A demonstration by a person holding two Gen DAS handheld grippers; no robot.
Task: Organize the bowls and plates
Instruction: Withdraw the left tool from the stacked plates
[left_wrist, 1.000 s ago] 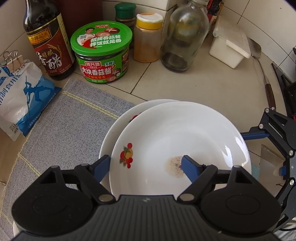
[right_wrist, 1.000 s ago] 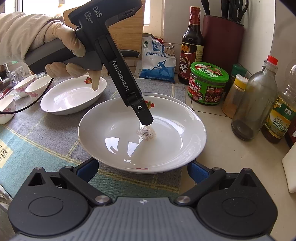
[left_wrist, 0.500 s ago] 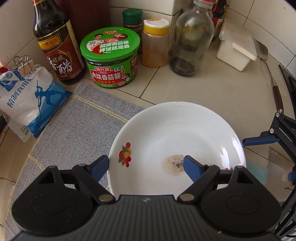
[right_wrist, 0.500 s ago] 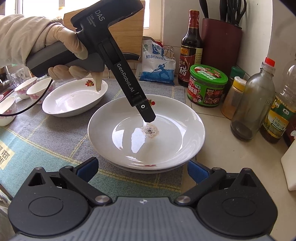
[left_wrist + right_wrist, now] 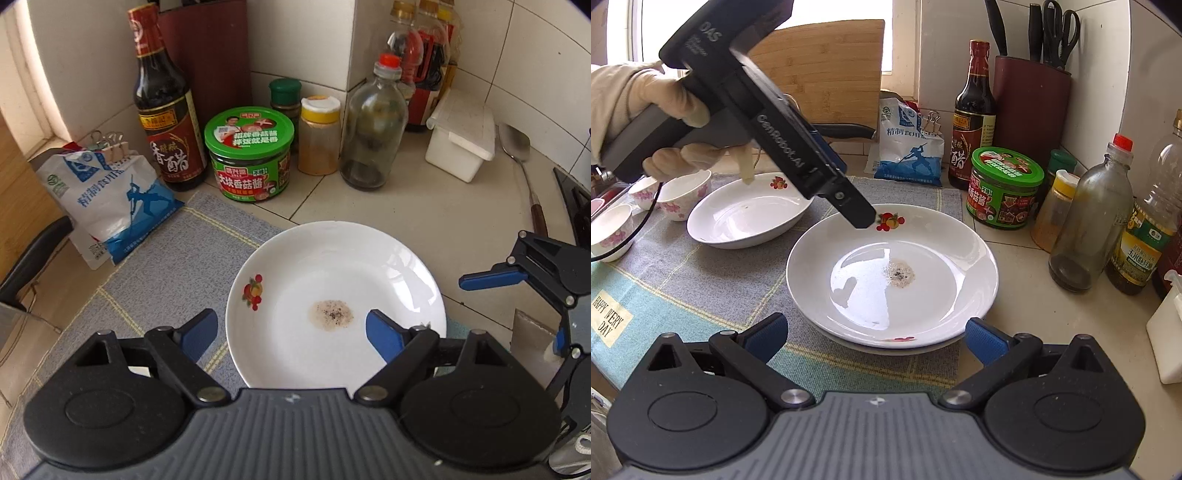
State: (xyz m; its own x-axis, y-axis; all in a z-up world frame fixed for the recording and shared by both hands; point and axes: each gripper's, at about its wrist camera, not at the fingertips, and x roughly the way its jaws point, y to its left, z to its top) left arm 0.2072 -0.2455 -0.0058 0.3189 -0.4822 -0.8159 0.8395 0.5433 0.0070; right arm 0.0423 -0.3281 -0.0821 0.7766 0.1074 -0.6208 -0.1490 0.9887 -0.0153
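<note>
The tiled surface (image 5: 1052, 295) carries a grey-and-blue cloth (image 5: 701, 280), and at the cloth's right end sits the white plate (image 5: 942, 258) with a fruit print and a speckled residue spot at its middle; it rests on a second plate whose rim (image 5: 897, 349) shows just beneath its near edge. A second ago the top plate lay offset, with much of the lower one exposed behind it; now the two are nearly aligned and only that thin rim shows. To the left on the cloth sits an oval white dish (image 5: 746, 218), and beyond it three small flowered bowls (image 5: 685, 194). Behind the plates stand a green-lidded jar (image 5: 249, 158), a dark vinegar bottle (image 5: 166, 110) and a salt bag (image 5: 114, 199). The left tongs (image 5: 291, 334) have pulled up and back from the plate since the earlier frame: they were low over its centre, and now hang above its near-left rim, touching nothing. Their jaws have spread, stand apart and grip nothing. The right tongs (image 5: 875, 338) have barely shifted, open and empty just before the plate's near edge.
</note>
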